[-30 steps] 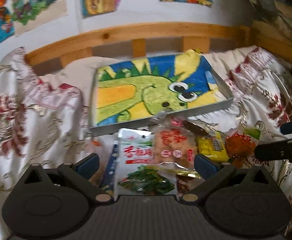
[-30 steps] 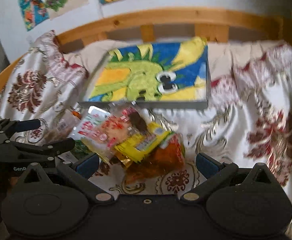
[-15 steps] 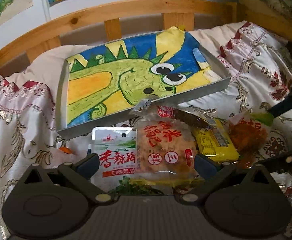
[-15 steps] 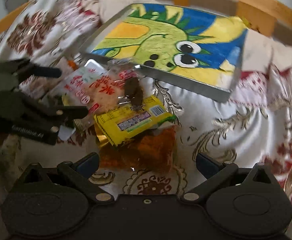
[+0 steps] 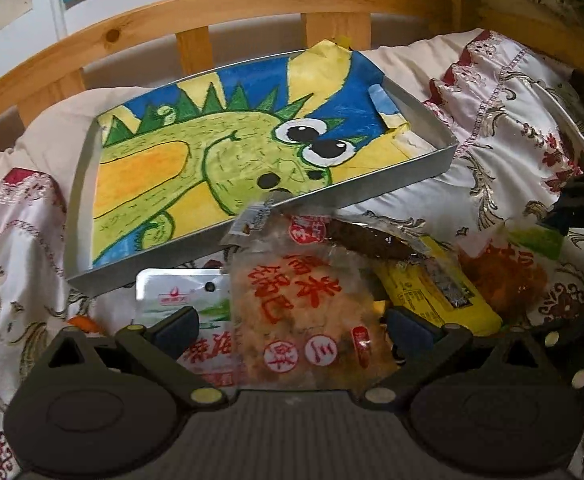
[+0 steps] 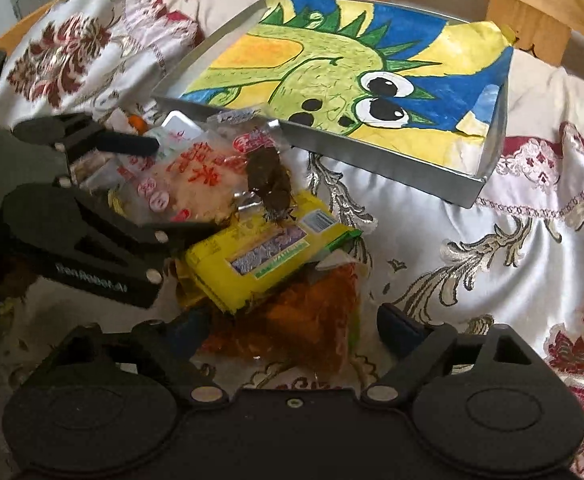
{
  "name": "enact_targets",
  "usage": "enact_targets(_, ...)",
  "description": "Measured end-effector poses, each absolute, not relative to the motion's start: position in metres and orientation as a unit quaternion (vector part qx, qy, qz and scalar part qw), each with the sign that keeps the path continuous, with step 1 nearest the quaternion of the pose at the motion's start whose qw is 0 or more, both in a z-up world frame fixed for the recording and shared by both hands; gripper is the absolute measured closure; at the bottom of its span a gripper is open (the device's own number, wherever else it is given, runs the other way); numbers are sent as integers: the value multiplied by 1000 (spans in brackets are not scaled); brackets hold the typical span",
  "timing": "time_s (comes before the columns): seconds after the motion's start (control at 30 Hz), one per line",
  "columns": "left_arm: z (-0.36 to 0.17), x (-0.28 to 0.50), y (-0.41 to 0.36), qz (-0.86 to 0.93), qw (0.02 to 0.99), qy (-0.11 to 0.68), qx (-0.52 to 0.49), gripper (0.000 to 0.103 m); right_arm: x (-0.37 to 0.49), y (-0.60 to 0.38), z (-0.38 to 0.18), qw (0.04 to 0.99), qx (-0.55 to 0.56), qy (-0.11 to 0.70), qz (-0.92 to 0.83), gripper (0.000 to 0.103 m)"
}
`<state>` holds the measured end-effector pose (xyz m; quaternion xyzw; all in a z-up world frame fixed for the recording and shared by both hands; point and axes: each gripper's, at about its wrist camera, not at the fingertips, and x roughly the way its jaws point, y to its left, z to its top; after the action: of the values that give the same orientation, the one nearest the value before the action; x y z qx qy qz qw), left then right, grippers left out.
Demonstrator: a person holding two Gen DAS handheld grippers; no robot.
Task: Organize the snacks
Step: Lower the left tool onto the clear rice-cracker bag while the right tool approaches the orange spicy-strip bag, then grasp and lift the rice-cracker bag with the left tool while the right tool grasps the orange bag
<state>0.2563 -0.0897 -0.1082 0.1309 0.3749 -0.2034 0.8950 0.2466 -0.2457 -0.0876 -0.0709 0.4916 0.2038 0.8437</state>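
Observation:
A pile of snack packets lies on the bedspread in front of a metal tray lined with a dinosaur drawing. In the left wrist view my left gripper is open, its jaws on either side of a clear rice-cracker packet with red characters. A white and green packet, a yellow packet and an orange packet lie beside it. In the right wrist view my right gripper is open around the orange packet, under the yellow packet. The tray lies beyond.
A wooden bed rail runs behind the tray. The flowered satin bedspread is rumpled and spreads to the right. A dark brown snack lies on top of the pile. The left gripper's black body shows at the left.
Both grippers have moved forward and down into the pile. The left now straddles the rice-cracker packet and the right straddles the orange packet. Both stay open.

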Motion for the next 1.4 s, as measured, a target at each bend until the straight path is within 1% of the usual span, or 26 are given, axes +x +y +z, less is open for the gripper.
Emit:
enact_targets(0.17, -110, 262, -88, -206, 892, 382, 125, 1, 249, -246, -90, 838, -59, 499, 213, 14)
enact_targets(0.3, -109, 260, -88, -201, 892, 381, 134, 1, 248, -244, -93, 837, -69, 499, 215, 21)
enact_targets(0.33, -109, 260, -87, -202, 892, 382, 133, 2, 248, -245, -93, 837, -67, 498, 216, 23)
enact_targets(0.4, -107, 259, -86, -209, 891, 380, 132, 9, 249, -246, -92, 838, -60, 496, 220, 31)
enact_targets(0.47, -106, 257, -87, -216, 889, 380, 135, 18, 249, -247, -91, 839, -59, 494, 220, 33)
enact_targets(0.53, -105, 255, -89, -224, 887, 379, 140, 23, 248, -248, -90, 839, -58, 493, 221, 35)
enact_targets(0.73, -102, 251, -89, -227, 886, 375, 151, 30, 248, -251, -89, 841, -50, 491, 223, 38)
enact_targets(0.77, -102, 251, -89, -227, 886, 374, 152, 31, 248, -252, -89, 841, -49, 491, 224, 39)
enact_targets(0.83, -101, 248, -91, -228, 886, 372, 158, 31, 248, -253, -89, 842, -51, 490, 222, 44)
enact_targets(1.03, -95, 240, -91, -238, 882, 373, 159, 35, 247, -254, -85, 839, -63, 489, 232, 47)
enact_targets(1.1, -92, 236, -91, -240, 881, 376, 154, 35, 245, -254, -83, 839, -71, 486, 234, 52)
enact_targets(1.4, -87, 224, -90, -242, 879, 384, 144, 36, 229, -245, -75, 848, -141, 458, 227, 56)
